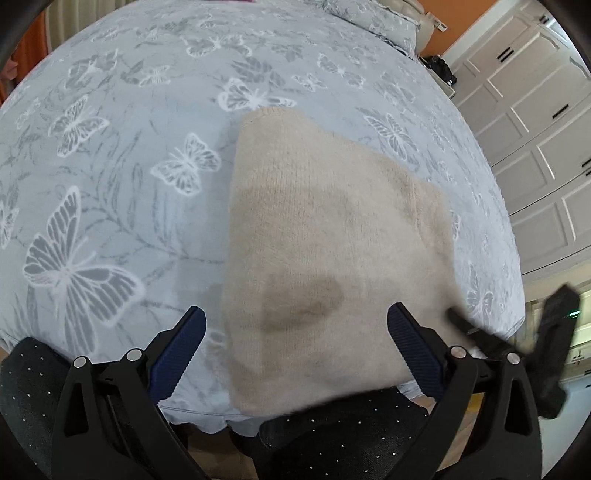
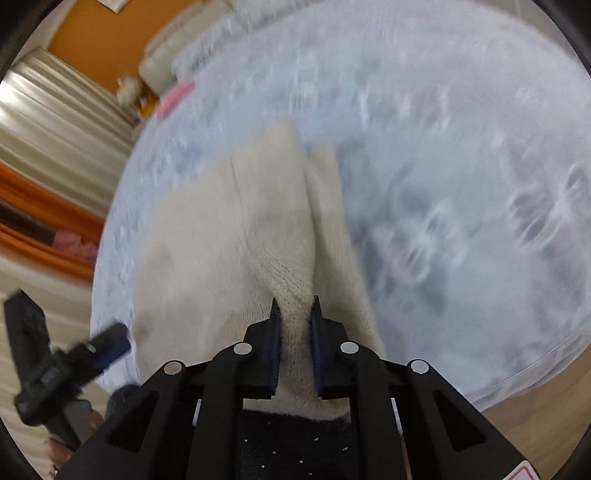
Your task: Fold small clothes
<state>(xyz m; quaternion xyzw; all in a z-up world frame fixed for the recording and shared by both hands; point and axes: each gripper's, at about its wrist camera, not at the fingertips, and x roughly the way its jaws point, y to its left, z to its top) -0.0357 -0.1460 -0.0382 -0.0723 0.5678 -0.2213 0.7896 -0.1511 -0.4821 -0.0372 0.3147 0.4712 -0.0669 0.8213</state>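
A cream knitted garment (image 1: 325,236) lies on a bed with a pale blue butterfly-print cover (image 1: 110,166). My left gripper (image 1: 295,328) is open above the garment's near part, its blue-padded fingers wide apart. My right gripper (image 2: 294,314) is shut on a bunched edge of the same garment (image 2: 236,236) and holds it raised, so a fold of knit runs away from the jaws. The right gripper also shows in the left wrist view (image 1: 480,332) at the garment's right edge. The left gripper shows blurred in the right wrist view (image 2: 110,345).
White panelled wardrobe doors (image 1: 532,122) stand right of the bed. A pillow (image 1: 373,18) lies at the bed's far end. Orange wall, curtains (image 2: 48,147) and a pink item (image 2: 175,96) are on the far side. Wooden floor (image 2: 535,406) shows past the bed edge.
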